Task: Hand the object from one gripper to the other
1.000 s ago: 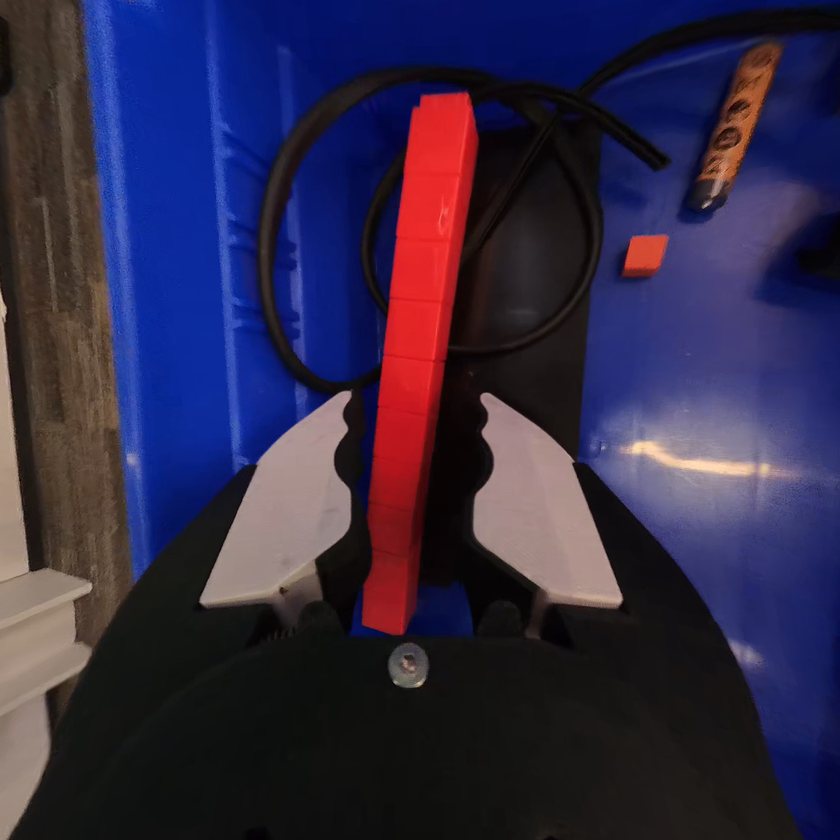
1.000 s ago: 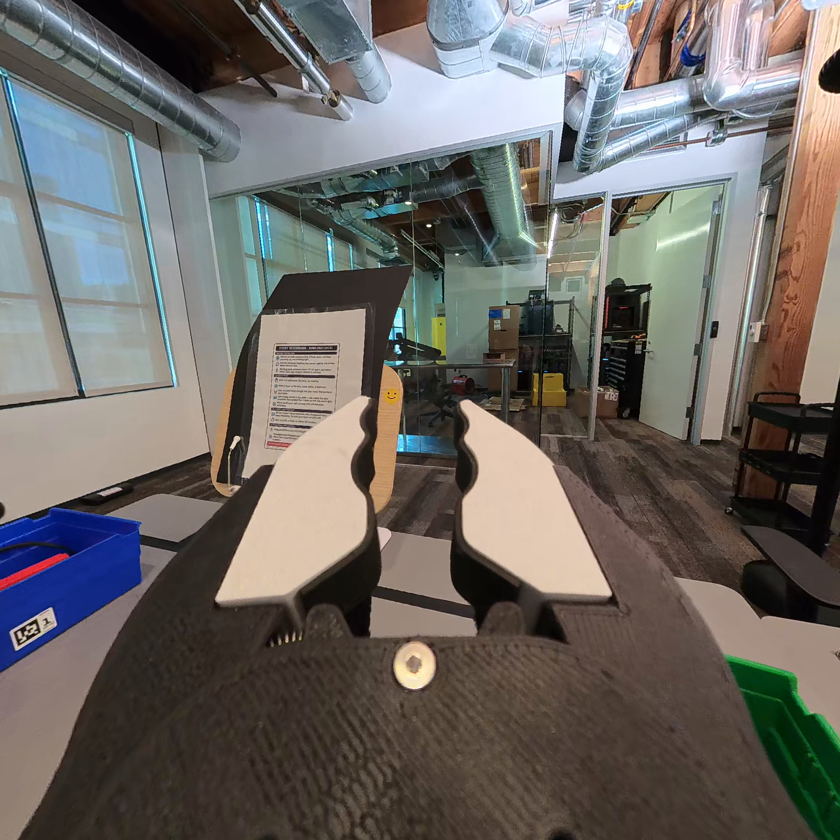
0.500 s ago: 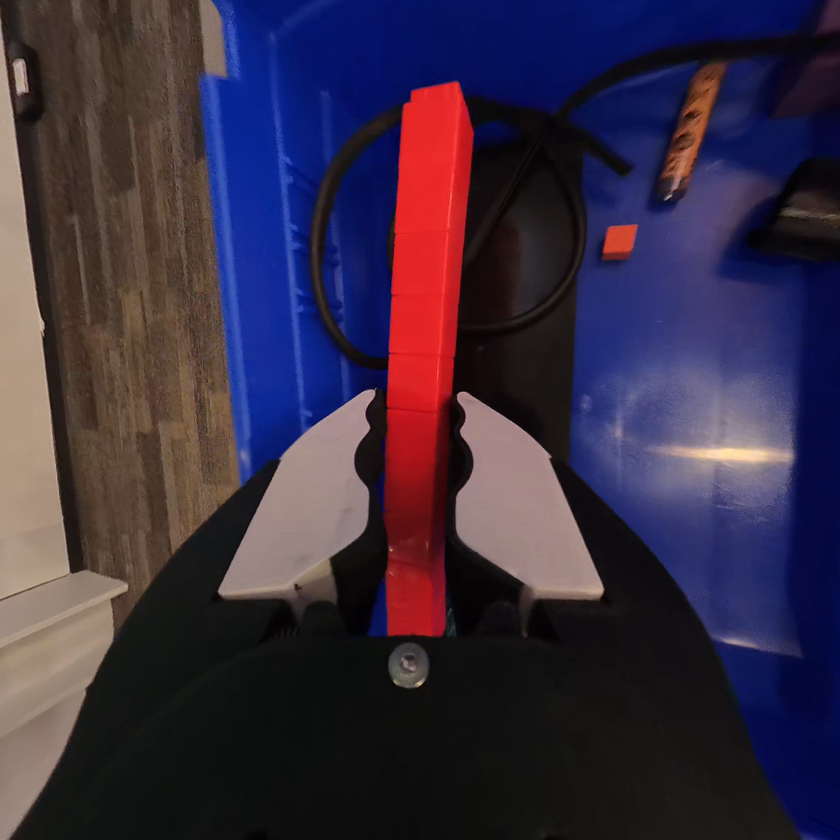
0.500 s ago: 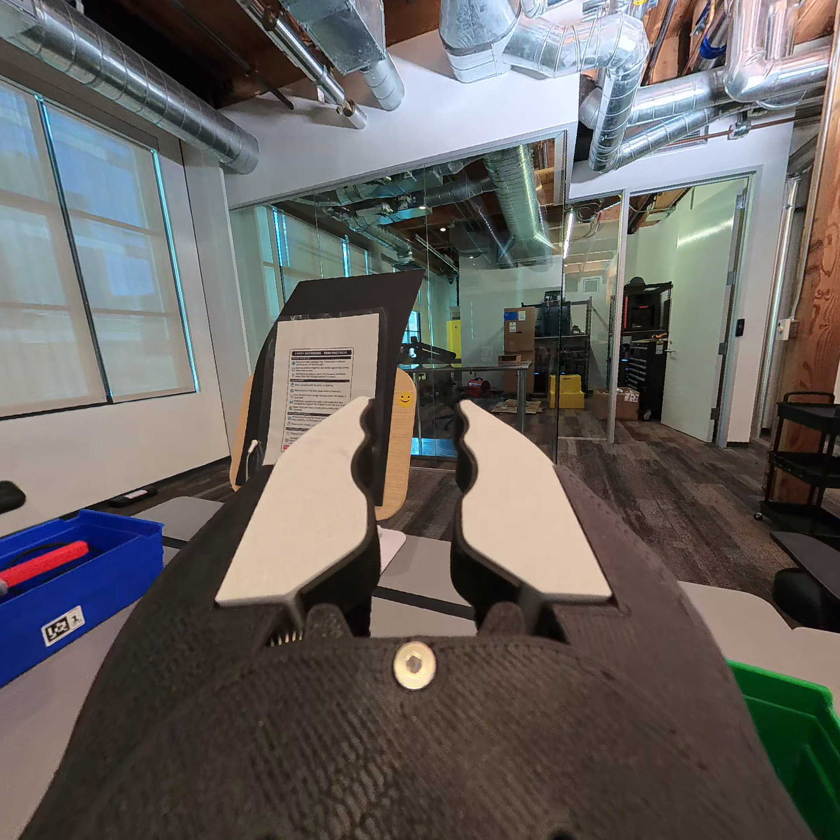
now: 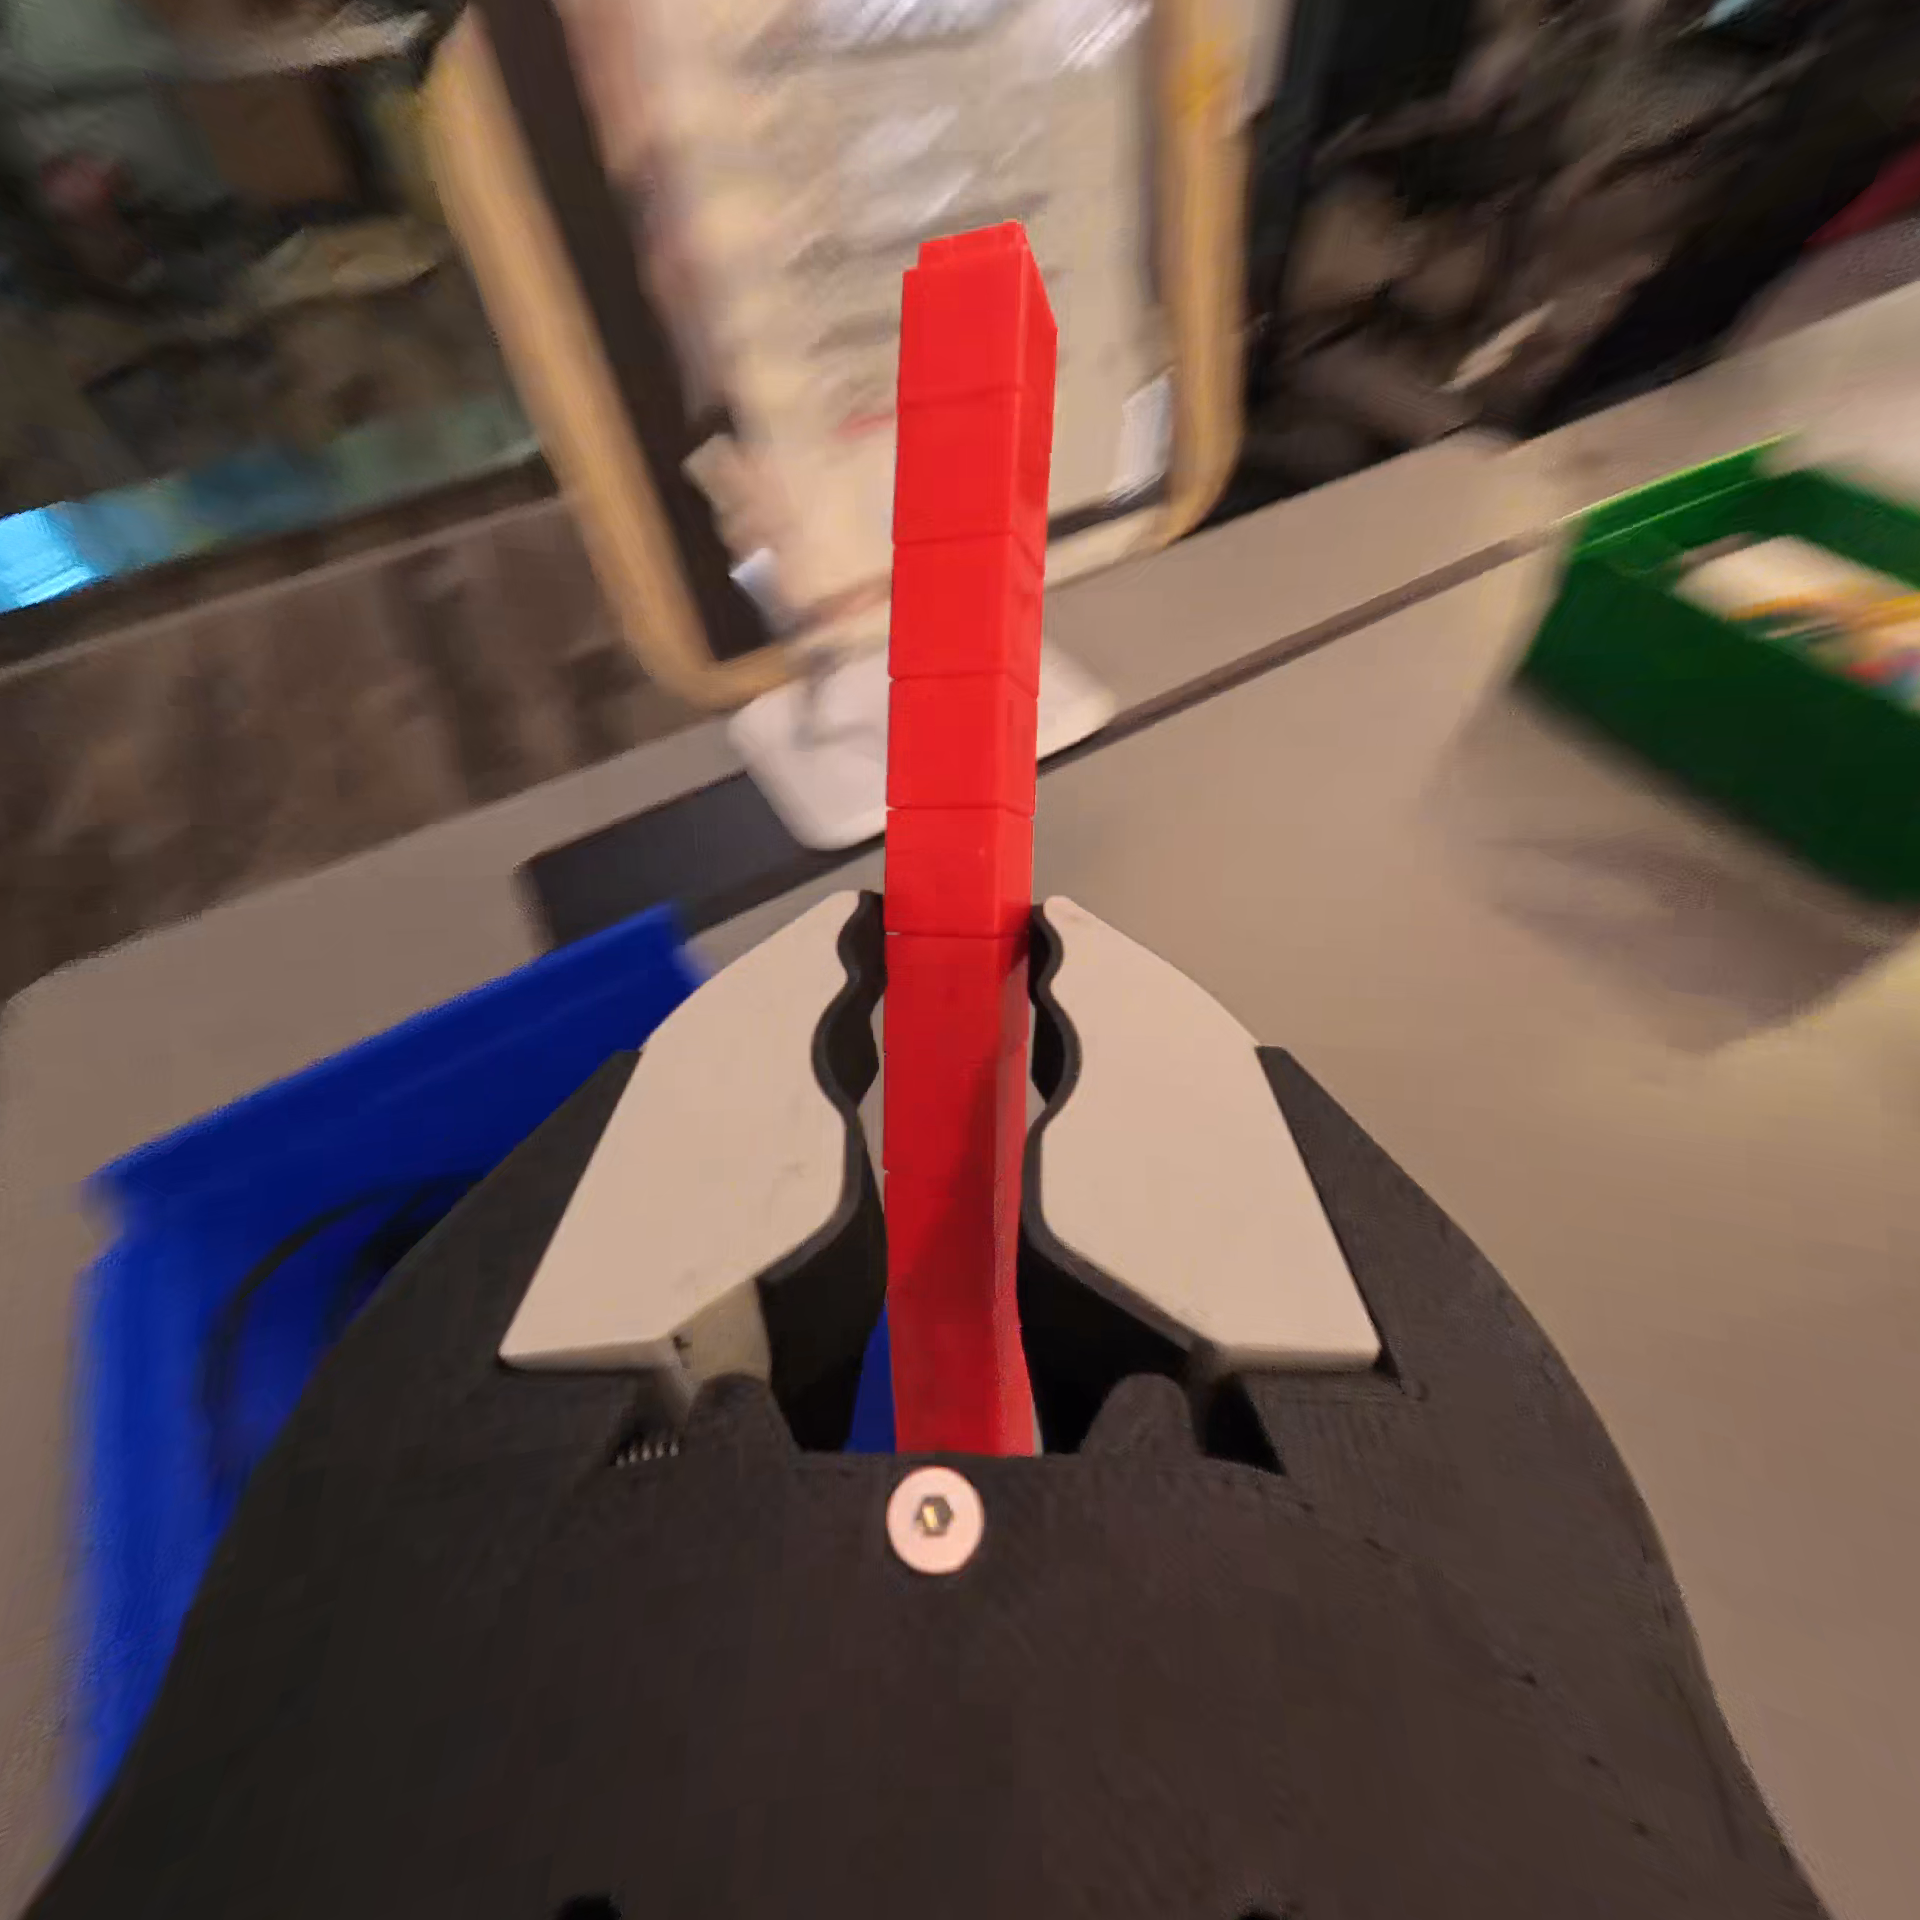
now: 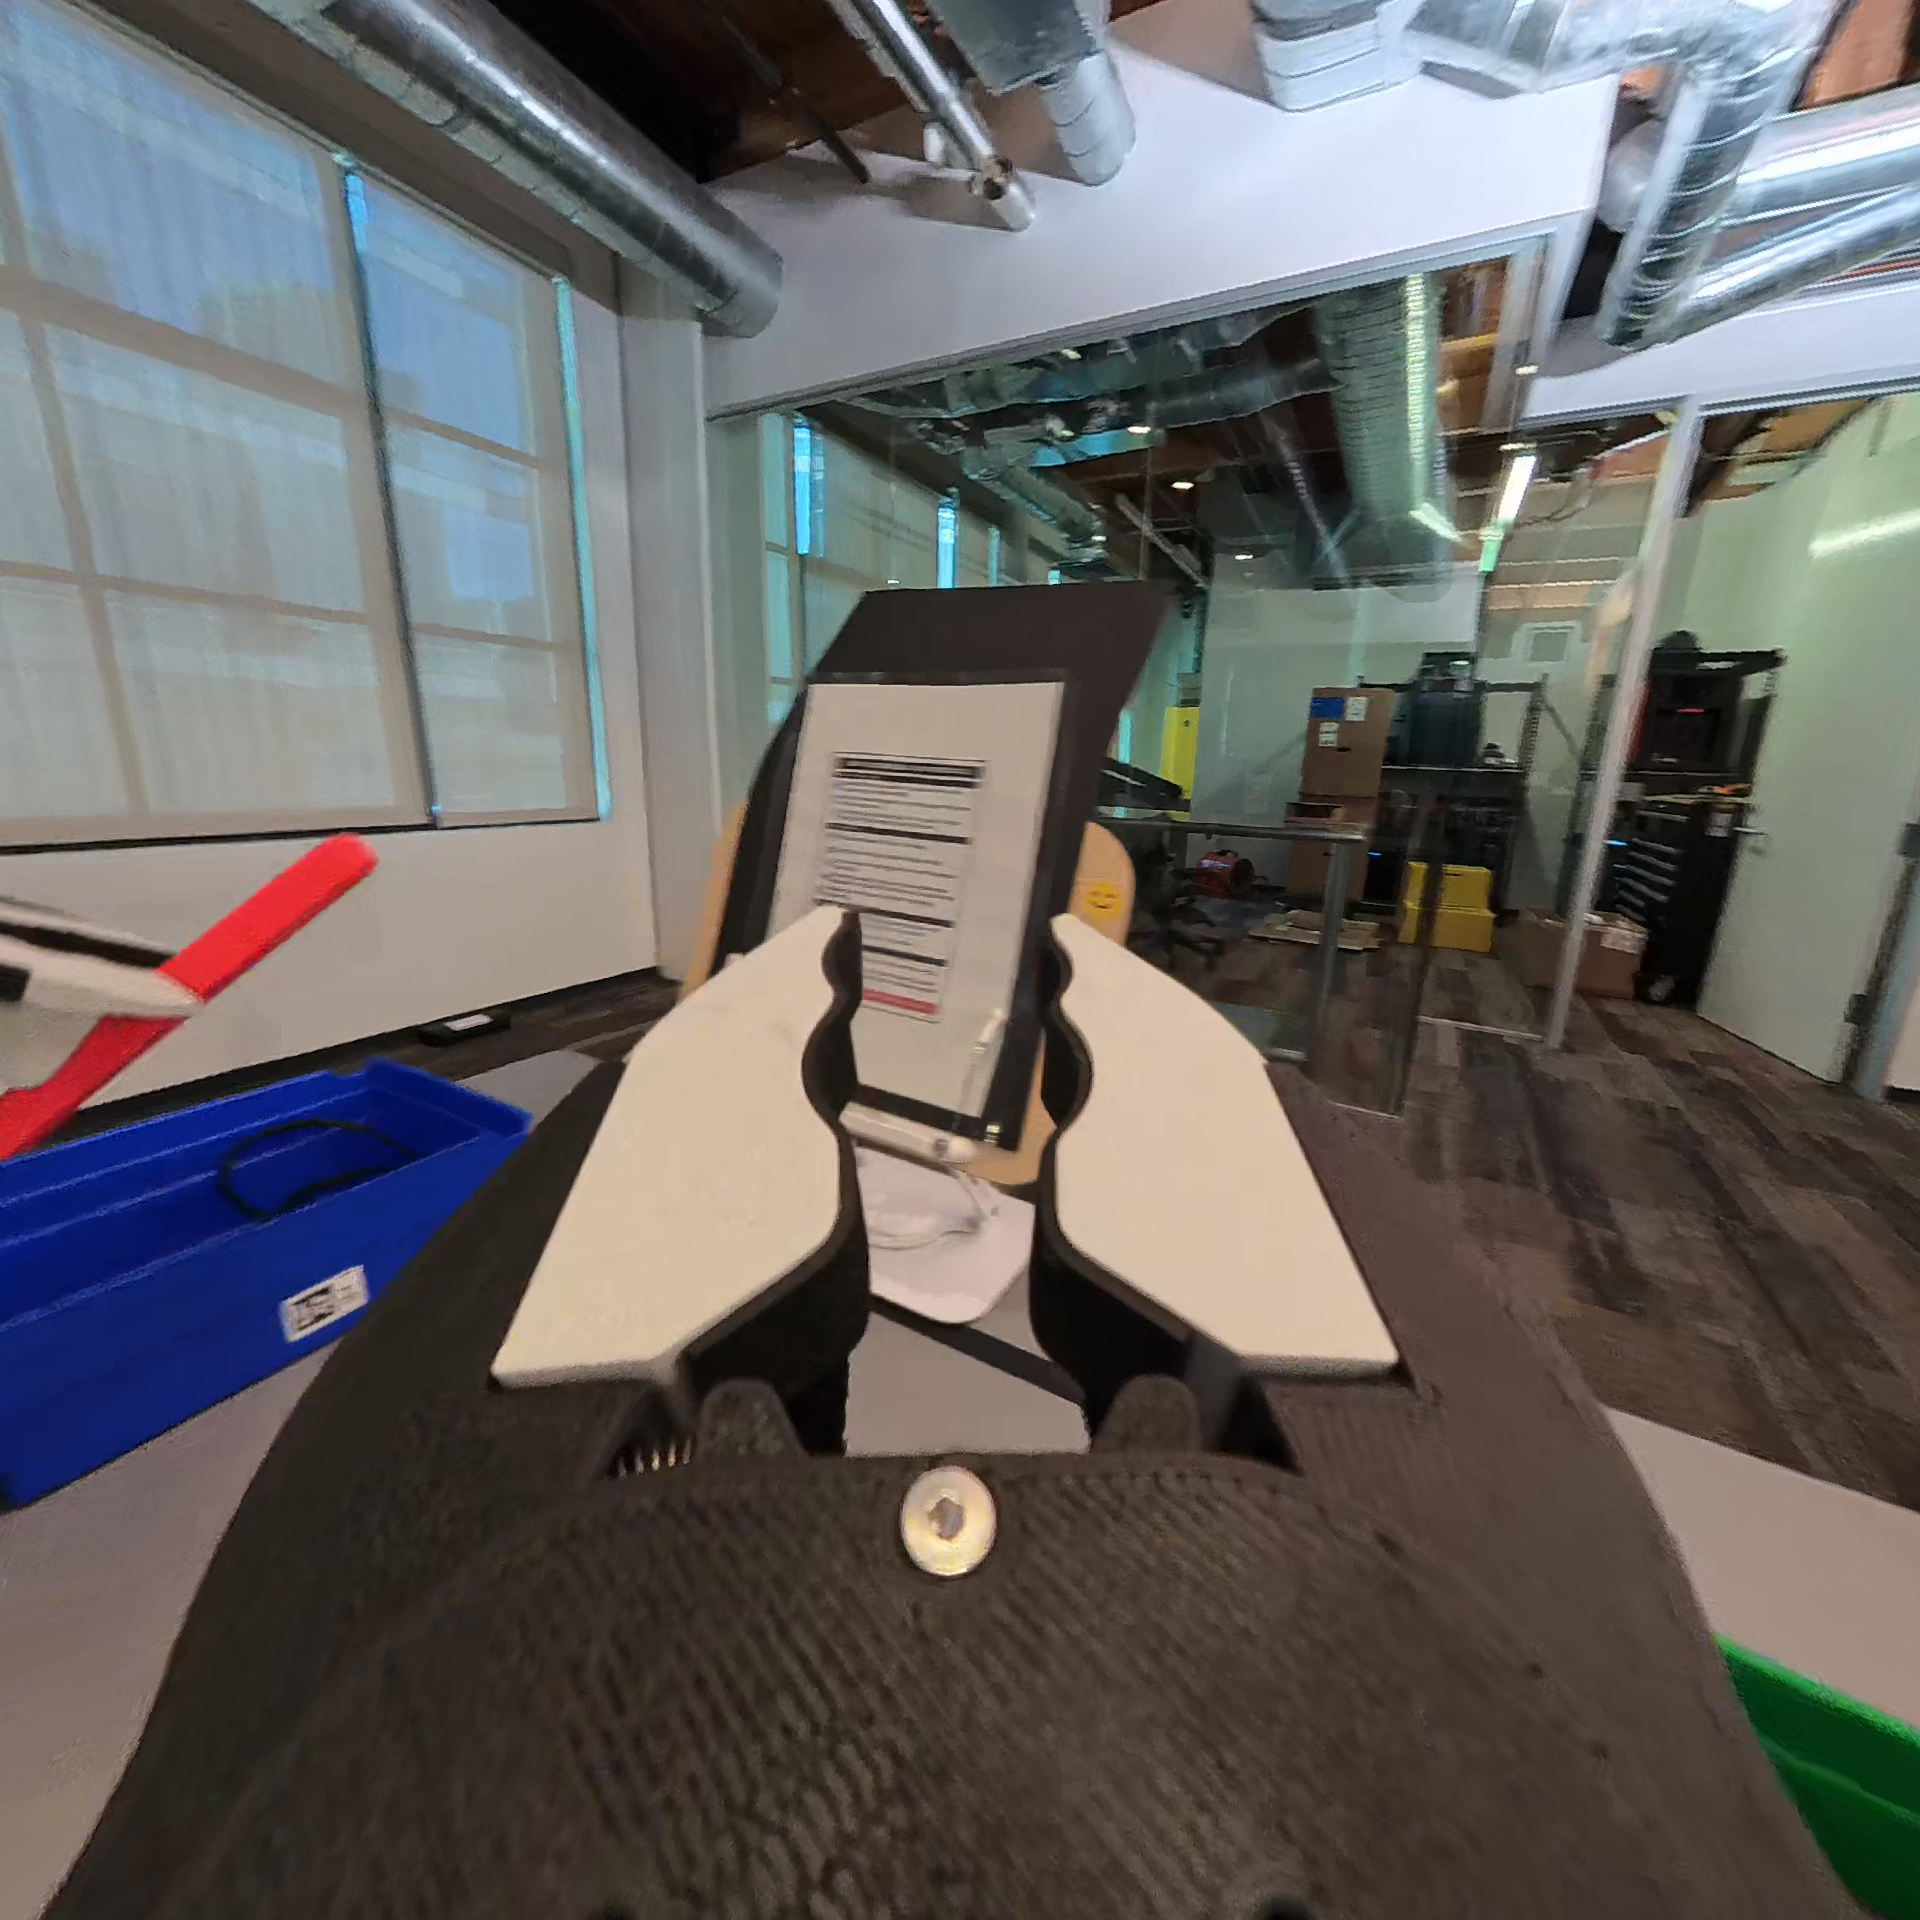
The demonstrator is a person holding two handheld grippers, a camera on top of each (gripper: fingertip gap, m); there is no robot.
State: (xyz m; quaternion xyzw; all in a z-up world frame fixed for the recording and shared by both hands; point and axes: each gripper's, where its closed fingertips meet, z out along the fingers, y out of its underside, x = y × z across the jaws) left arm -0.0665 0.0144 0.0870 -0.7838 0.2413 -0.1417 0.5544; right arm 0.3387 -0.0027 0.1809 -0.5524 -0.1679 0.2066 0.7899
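Note:
My left gripper (image 5: 956, 920) is shut on a long red bar of joined cubes (image 5: 961, 644), which sticks out forward well past the fingertips. In the right wrist view the same red bar (image 6: 249, 925) shows at the far left, tilted up to the right, held by the left gripper's pale finger (image 6: 94, 982) above the blue bin (image 6: 187, 1257). My right gripper (image 6: 951, 935) is open and empty, held above the table to the right of the blue bin and apart from the bar.
The blue bin (image 5: 312, 1174) holds a coiled black cable (image 6: 301, 1164). A green bin (image 5: 1745, 634) stands at the right, its corner also low right in the right wrist view (image 6: 1839, 1766). A stand with a printed sheet (image 6: 925, 862) is straight ahead on the grey table (image 5: 1351, 935).
The left gripper closed on the red bar inside the blue bin, then lifted it out and swung up to face the room. The right gripper opened wider and turned slightly left.

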